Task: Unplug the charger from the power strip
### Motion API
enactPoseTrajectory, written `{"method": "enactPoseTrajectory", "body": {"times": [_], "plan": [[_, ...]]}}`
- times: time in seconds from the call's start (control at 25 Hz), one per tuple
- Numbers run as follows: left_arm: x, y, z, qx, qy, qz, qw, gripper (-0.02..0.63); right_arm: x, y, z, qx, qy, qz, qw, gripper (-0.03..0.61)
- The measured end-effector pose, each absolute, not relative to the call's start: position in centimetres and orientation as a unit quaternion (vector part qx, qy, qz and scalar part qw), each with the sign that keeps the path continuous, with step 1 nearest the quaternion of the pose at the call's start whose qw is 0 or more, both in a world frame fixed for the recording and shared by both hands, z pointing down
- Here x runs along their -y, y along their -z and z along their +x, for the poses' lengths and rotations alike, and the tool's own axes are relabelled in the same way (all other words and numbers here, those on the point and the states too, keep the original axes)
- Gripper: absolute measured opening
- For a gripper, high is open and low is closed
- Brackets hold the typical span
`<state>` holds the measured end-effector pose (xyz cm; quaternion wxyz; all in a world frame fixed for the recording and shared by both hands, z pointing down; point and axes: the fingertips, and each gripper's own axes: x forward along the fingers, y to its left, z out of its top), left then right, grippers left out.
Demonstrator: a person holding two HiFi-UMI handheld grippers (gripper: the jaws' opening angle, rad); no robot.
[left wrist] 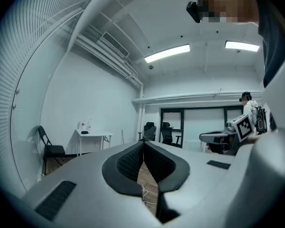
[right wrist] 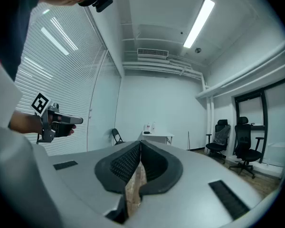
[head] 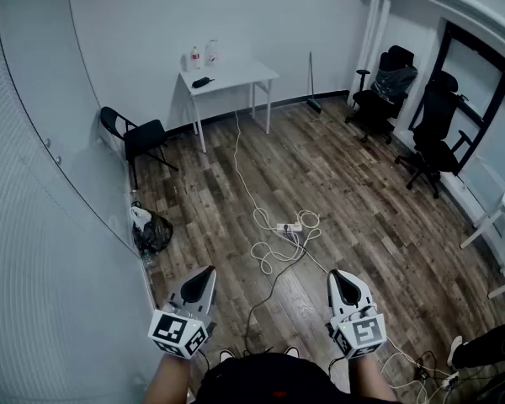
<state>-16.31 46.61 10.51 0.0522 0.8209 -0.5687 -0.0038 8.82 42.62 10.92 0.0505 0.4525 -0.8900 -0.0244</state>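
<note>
A white power strip (head: 289, 226) lies on the wooden floor in the middle of the head view, among loops of white cable (head: 269, 255). A dark cable (head: 269, 293) runs from it toward me. The charger on it is too small to make out. My left gripper (head: 204, 273) and right gripper (head: 337, 276) are held level at the bottom of the head view, well short of the strip. Both are shut with nothing between the jaws. The left gripper view shows its tips (left wrist: 143, 142) touching, and the right gripper view shows its tips (right wrist: 140, 143) touching too.
A white table (head: 227, 78) with bottles stands at the back wall, with a folding chair (head: 139, 137) and a black bag (head: 151, 230) at the left. Two office chairs (head: 438, 133) stand at the right. More cables (head: 421, 369) lie at the bottom right.
</note>
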Motion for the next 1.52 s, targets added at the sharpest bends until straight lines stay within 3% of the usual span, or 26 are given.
{"method": "enactPoseTrajectory", "body": {"times": [0.76, 1.24, 1.52], "plan": [[-47.3, -11.3, -15.2, 0.556, -0.016, 0.830, 0.050, 0.023, -42.9, -11.9, 9.1, 0.888, 0.002, 0.455, 0.068, 0.023], [-48.5, -15.2, -23.5, 0.539, 0.011, 0.836, 0.104, 0.023, -44.5, -14.2, 1.1, 0.876, -0.005, 0.472, 0.099, 0.023], [-46.7, -15.9, -25.6, 0.517, 0.001, 0.851, 0.096, 0.023, -44.8, -14.9, -0.1, 0.853, -0.018, 0.507, 0.126, 0.023]]}}
